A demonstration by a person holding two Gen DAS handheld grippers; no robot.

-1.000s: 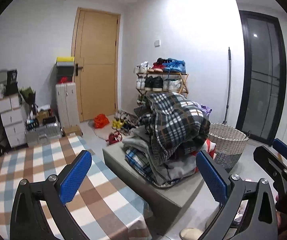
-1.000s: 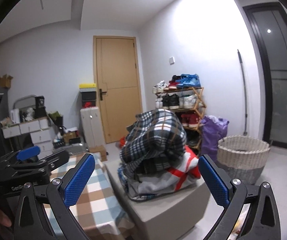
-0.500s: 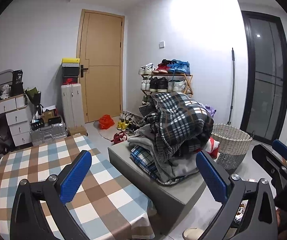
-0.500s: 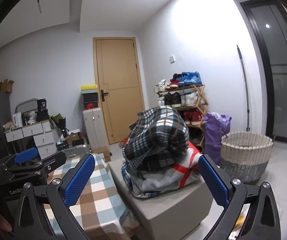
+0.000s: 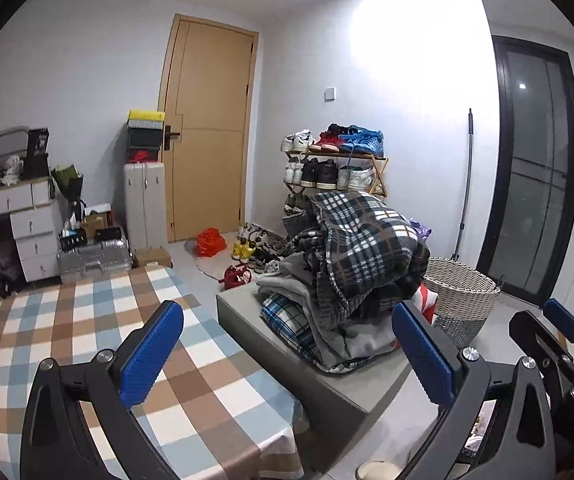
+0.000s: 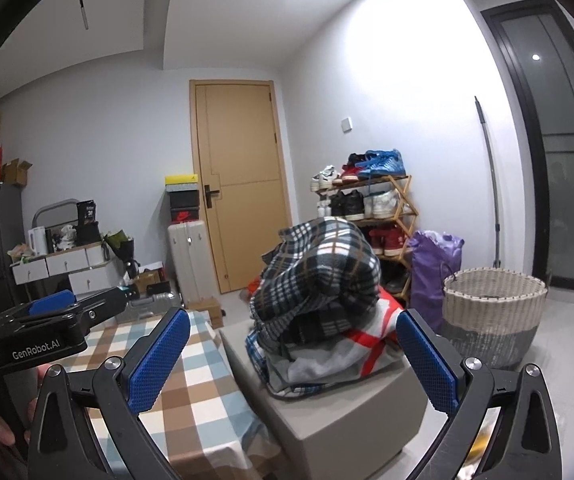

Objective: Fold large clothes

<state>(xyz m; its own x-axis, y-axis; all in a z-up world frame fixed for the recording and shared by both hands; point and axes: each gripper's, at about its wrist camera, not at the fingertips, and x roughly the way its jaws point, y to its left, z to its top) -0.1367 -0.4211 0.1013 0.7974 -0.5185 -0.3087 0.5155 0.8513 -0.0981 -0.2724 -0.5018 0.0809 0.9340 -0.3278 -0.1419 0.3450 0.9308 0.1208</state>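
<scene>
A pile of clothes, topped by a dark plaid garment [image 5: 363, 248] [image 6: 323, 272], lies on a grey ottoman [image 5: 327, 384] [image 6: 351, 420]. Beneath the plaid lie grey, blue-plaid and red-white pieces. My left gripper [image 5: 287, 356] is open and empty, held above the checked tablecloth [image 5: 87, 320] short of the pile. My right gripper [image 6: 293, 360] is open and empty, also short of the pile. Each gripper shows at the edge of the other's view.
A woven basket [image 5: 461, 294] [image 6: 495, 312] stands right of the ottoman. A shoe rack [image 5: 335, 168], a purple bag [image 6: 433, 268], a door [image 5: 207, 132], a suitcase [image 5: 145, 204] and drawers [image 5: 27, 216] line the walls. Shoes lie on the floor.
Both cameras have tilted upward and drawn back a little. The pile sits lower in both views. Both grippers stay open.
</scene>
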